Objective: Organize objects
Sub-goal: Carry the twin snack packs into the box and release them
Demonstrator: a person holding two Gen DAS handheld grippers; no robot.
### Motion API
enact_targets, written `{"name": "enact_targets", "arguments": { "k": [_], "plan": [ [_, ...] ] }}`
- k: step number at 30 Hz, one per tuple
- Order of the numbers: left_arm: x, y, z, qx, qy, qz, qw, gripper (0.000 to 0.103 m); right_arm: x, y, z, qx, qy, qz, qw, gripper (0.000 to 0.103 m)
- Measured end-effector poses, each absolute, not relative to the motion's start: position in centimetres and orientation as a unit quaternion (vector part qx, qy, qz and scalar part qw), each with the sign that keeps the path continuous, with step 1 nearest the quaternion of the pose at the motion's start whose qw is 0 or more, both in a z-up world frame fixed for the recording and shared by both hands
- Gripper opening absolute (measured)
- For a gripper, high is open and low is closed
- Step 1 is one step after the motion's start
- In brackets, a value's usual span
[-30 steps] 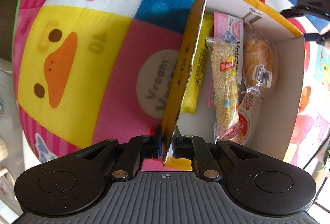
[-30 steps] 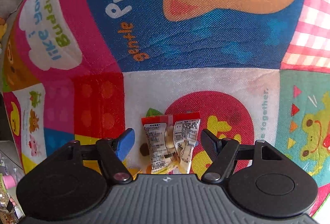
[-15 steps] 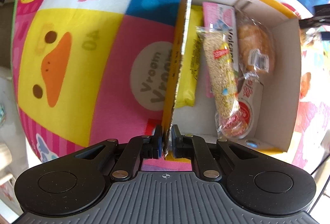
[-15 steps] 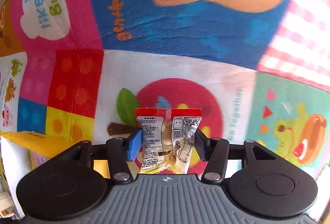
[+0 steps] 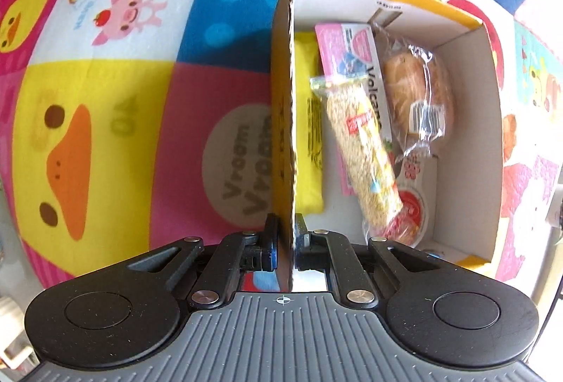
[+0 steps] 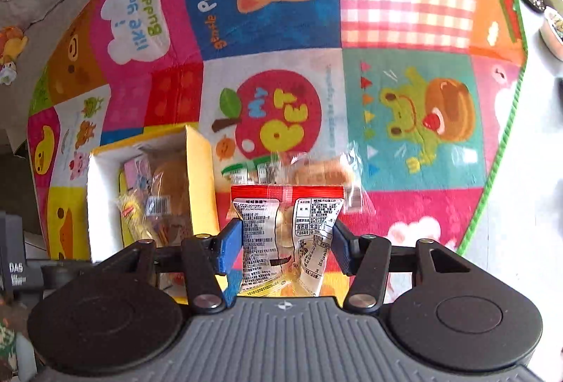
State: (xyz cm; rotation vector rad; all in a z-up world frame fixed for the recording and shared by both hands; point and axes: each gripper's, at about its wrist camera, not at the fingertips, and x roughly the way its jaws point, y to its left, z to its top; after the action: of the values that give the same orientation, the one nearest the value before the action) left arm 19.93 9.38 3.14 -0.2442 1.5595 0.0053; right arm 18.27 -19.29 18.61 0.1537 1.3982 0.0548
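Left gripper [image 5: 285, 234] points straight down at the play mat [image 5: 116, 107], jaws clamped tight on the near end of the yellow cardboard box [image 5: 492, 121] wall, which runs up the middle of the left wrist view. Right gripper [image 6: 286, 243] also points steeply down, high over the mat, with its blue pads [image 6: 230, 250] pressed on both sides of a small snack packet [image 6: 286, 234], which hangs between them at lower centre.

Writing: the packet has a red top band and dense small print panels, unreadable. In the box the pink packet [image 5: 346, 40] reads "Volcano", partly covered. Mat patches read "Vroom Vroom" and "04" in the left wrist view; "gentle Puppy", "i like you Buddy" and "My PET" in the right wrist view. A dark device at the lower left edge of the right wrist view shows "DAS", cut off.

Box contents, right half of the left wrist view: yellow packet [image 5: 309, 121] against the gripped wall, sesame-type bar [image 5: 362, 150] in clear wrap with a small red label, wrapped bun [image 5: 418, 93] with a barcode sticker, red-and-white packet [image 5: 411, 206] half buried under the bar.

Hard to make out: a clear-wrapped item [image 6: 316, 171] on the mat just above the held packet is blurred. The box sits at left centre of the right wrist view, its near end hidden by the gripper body.
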Motion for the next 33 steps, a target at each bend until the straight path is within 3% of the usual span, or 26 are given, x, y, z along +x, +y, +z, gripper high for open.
{"name": "enact_targets", "arguments": {
  "k": [18, 33],
  "plan": [
    [20.3, 9.7, 3.1, -0.073, 0.698, -0.07, 0.709, 0.012, 6.9, -12.1, 22.2, 0.092, 0.651, -0.012, 0.753, 0.053],
    [20.3, 11.2, 3.0, -0.106, 0.689, -0.077, 0.713, 0.013, 4.6, -10.2, 25.5, 0.078, 0.641, -0.018, 0.763, 0.053]
  ]
}}
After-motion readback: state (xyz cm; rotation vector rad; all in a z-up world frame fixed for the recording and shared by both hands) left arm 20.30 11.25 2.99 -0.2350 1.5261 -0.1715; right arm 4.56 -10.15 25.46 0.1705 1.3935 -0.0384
